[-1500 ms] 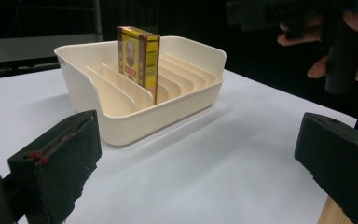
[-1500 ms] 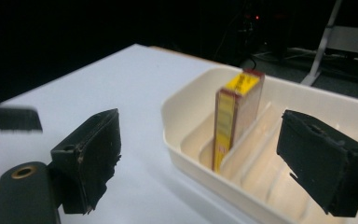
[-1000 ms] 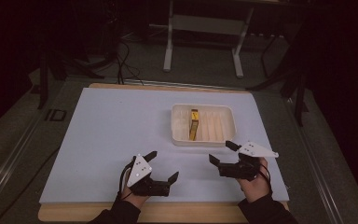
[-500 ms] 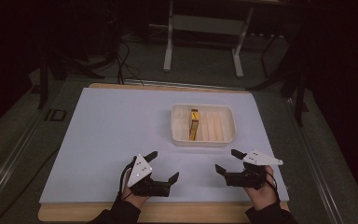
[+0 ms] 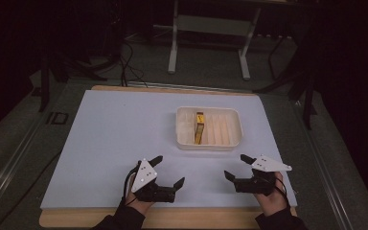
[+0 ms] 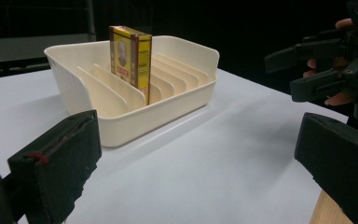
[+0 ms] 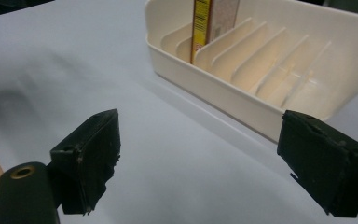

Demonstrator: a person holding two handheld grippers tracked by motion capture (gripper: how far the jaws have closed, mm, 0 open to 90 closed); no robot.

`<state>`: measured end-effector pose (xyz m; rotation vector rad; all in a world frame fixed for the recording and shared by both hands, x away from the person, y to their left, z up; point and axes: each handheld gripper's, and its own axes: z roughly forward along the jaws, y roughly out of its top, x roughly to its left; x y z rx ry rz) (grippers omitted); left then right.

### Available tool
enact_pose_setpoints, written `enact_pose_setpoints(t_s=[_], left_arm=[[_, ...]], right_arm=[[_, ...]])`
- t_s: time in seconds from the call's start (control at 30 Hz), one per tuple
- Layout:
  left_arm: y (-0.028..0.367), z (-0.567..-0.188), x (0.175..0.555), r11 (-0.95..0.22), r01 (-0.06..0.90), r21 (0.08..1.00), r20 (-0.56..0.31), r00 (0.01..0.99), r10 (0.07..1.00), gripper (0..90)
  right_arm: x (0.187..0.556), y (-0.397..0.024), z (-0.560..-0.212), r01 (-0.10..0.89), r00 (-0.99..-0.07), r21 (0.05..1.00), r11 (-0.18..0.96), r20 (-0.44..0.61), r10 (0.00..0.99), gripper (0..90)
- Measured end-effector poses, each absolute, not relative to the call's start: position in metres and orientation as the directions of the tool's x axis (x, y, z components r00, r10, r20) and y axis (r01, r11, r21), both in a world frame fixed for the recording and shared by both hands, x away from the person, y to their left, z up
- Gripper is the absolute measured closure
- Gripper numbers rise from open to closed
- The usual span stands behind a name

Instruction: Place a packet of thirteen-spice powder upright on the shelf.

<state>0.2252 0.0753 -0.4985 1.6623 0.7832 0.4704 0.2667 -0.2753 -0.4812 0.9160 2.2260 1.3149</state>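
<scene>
A cream slotted tray (image 5: pixel 235 139) sits right of centre on the white mat (image 5: pixel 115 134), with a yellow box (image 5: pixel 199 127) standing upright in one of its left slots. My left gripper (image 5: pixel 171 169) rests open near the front edge, left of and nearer than the tray. My right gripper (image 5: pixel 235 166) is open too, just in front of the tray. The left gripper view has its jaws wide apart (image 6: pixel 200 158), the tray (image 6: pixel 121 126), the box (image 6: pixel 131 58) and the right gripper (image 6: pixel 326 65) beyond. The right gripper view looks past wide-open jaws (image 7: pixel 214 163) at the tray (image 7: pixel 223 98) and box (image 7: pixel 212 18).
The mat lies on a wooden board whose edge (image 5: pixel 172 219) runs along the front. A metal stand (image 5: pixel 211 28) and cables (image 5: pixel 124 62) are on the dark floor behind the table. Bare mat stretches left of the tray.
My right gripper has drawn back from the tray toward the front edge and slightly right, still open. The left gripper, tray and box have not moved.
</scene>
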Motion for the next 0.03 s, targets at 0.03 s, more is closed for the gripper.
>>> enact_pose_setpoints(t_s=[0.03], left_arm=[[0.0751, -0.4987, 0.225, -0.095, 0.242, 0.966, -0.104, 0.695, 0.712, 1.3]], right_arm=[[0.2667, -0.2753, -0.4812, 0.335, -0.707, 0.877, 0.344, -0.007, 0.707, 13.2]])
